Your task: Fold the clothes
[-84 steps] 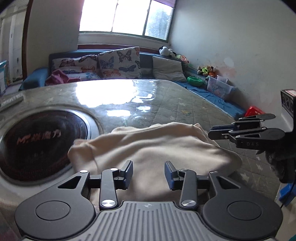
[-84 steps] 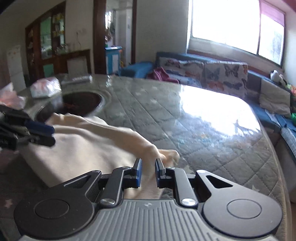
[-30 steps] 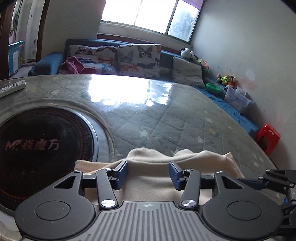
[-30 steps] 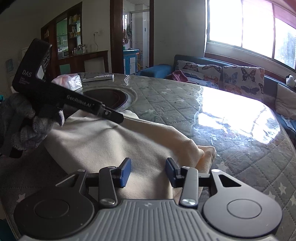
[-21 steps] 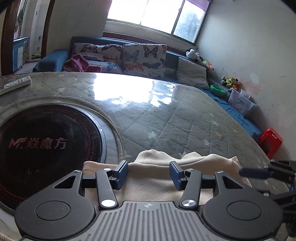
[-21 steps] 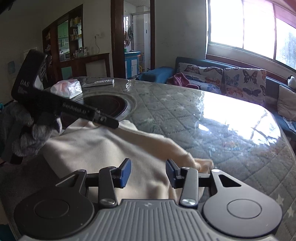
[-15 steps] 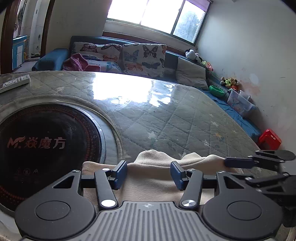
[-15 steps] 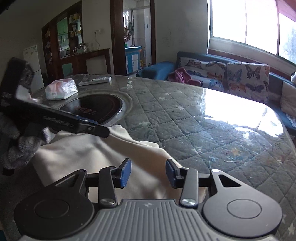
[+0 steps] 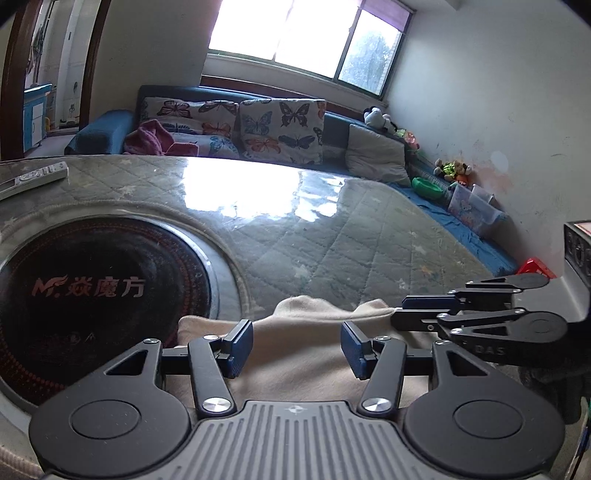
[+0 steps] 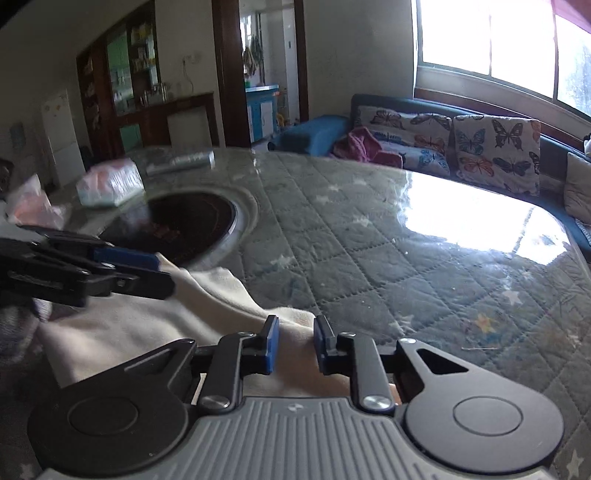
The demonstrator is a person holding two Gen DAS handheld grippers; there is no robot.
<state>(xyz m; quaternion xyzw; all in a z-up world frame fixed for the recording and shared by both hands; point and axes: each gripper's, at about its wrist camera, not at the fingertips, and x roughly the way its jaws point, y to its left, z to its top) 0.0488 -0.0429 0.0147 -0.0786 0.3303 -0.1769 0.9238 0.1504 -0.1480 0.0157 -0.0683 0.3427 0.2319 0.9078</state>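
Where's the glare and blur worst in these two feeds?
Left wrist view: window glare whitens the table top; the cream garment stays sharp. Right wrist view: glare at right on the table; the tissue pack and left gripper are smeared by motion.

garment [image 9: 306, 354] | cream, soft knit | folded, rumpled far edge | lying on quilted counter [image 9: 369, 236] beside round black inset

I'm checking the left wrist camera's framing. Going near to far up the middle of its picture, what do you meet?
left gripper → cream garment → quilted table cover → butterfly cushions → window
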